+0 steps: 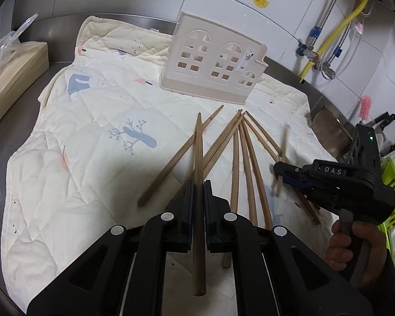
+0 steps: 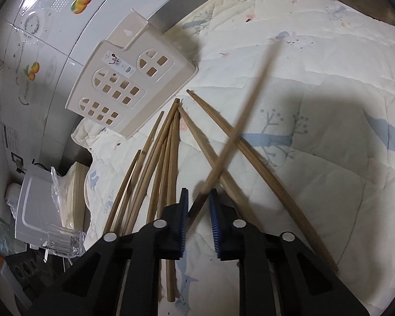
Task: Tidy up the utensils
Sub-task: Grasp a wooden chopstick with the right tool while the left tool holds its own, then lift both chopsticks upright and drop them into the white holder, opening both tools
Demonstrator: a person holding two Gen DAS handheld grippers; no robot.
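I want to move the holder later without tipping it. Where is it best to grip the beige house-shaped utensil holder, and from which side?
Probably from above, on the top rim of the utensil holder. It stands upright on the quilted cloth, so its open upper edge gives two fingers a thin wall to close on. The front wall is broad and flat, and the chopsticks lie before it, so a low frontal approach seems worse.

Steel counter [image 1: 34, 110]: quilted mat [image 1: 92, 137], paper stack [image 1: 13, 76].
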